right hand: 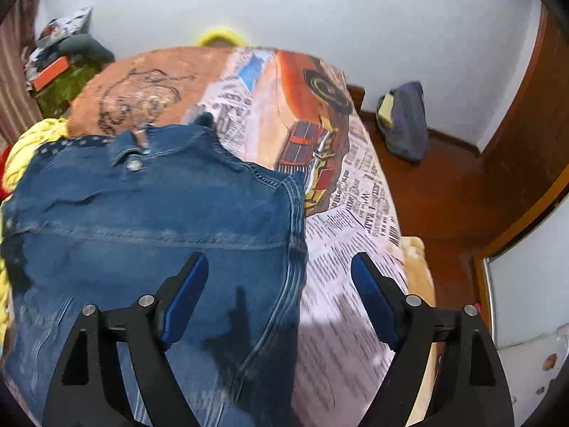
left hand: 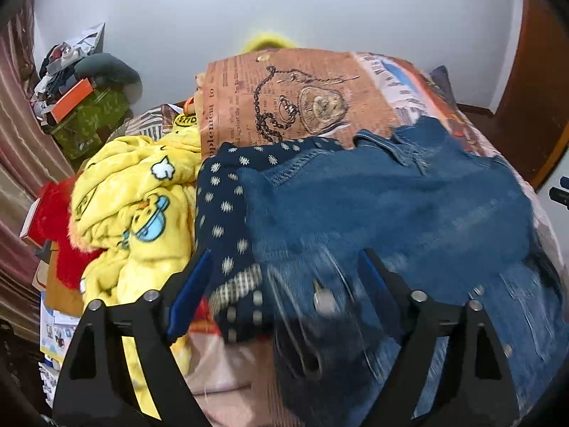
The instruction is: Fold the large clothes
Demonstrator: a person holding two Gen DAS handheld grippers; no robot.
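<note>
Bed cover [right hand: 341,249]: newsprint and orange car print, fills mid frame in right wrist view, runs from top centre down to lower right; brown pocket-watch print part shows upper centre in left wrist view.
Denim jacket [right hand: 160,220]: spread flat on bed cover, left half of right wrist frame, collar and metal button toward upper left; in left wrist view it takes centre and right, lower part blurred.
Yellow blanket [left hand: 135,213]: cartoon print, bunched at left of left wrist frame, just beside navy dotted garment.
Navy dotted garment [left hand: 227,206]: centre-left, lies partly under jacket's edge.
Left gripper [left hand: 284,270]: bottom centre, jaws wide apart, nothing held; blurred jacket hem and navy cloth sit betw. fingers.
Right gripper [right hand: 279,270]: bottom centre, jaws wide apart, empty; left finger over denim, right finger over bed cover, jacket's side seam betw. them.
</note>
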